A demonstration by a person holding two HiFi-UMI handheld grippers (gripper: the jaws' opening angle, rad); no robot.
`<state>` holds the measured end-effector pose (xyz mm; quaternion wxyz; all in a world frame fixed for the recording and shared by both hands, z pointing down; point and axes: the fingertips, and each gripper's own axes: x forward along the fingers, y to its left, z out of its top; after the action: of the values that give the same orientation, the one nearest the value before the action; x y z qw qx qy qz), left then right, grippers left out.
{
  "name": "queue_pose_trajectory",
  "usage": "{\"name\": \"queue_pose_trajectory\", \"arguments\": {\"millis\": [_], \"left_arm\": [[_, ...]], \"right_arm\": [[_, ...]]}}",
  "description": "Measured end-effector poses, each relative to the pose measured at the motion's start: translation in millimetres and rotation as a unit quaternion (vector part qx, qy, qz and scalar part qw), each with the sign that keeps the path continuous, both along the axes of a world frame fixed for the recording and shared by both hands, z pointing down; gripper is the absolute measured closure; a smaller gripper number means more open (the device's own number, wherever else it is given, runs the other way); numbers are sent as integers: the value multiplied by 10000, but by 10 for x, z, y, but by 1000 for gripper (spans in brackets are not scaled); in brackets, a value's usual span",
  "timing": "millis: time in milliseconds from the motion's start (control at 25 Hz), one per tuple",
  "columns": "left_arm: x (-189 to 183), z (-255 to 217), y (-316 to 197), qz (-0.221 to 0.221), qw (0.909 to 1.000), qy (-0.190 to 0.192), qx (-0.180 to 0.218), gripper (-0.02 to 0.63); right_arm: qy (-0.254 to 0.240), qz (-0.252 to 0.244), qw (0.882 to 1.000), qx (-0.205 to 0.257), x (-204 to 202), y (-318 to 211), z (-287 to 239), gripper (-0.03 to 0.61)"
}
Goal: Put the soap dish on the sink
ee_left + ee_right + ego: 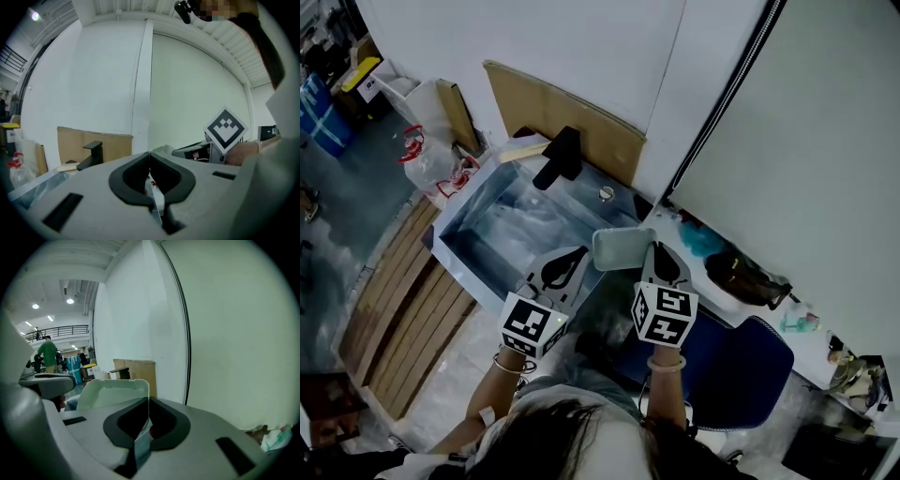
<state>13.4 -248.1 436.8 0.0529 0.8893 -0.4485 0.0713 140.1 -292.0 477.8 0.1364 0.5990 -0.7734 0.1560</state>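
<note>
Grey left gripper [572, 258] sits just beside the dish at its 8 o'clock, jaws pressed together on nothing. Right gripper [659, 258] is clamped tight on the thin rim of the pale soap dish [622, 249], gripping its 3 o'clock end. Dish is in the air over the steel sink [506, 230], at the basin's 4 o'clock corner, hollow side up, roughly level. Long axis runs 9-to-3 in the head view, free end pointing 9 o'clock toward the basin. My read: carry/placement step, dish not yet set down. Next move needs a flat bit of rim, a lower until the base seats, then release. The edge-only pinch could let it pivot. Black faucet [559, 157] at 11 o'clock beyond, cardboard sheet [581, 117] behind it against the wall
</note>
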Motion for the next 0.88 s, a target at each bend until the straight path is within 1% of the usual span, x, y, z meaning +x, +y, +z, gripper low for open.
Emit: {"name": "queue_pose_trajectory", "arguments": {"millis": [360, 680, 880], "left_arm": [[29, 176, -293, -54, 9999, 35, -104, 604], [67, 328, -484, 22, 9998, -32, -213, 604], [61, 405, -592, -34, 9994, 82, -321, 604]], "right_arm": [[180, -108, 9996, -181, 38, -357, 246, 551], [376, -291, 9985, -273, -24, -648, 442, 550], [469, -374, 9976, -359, -44, -810, 577, 551]]}}
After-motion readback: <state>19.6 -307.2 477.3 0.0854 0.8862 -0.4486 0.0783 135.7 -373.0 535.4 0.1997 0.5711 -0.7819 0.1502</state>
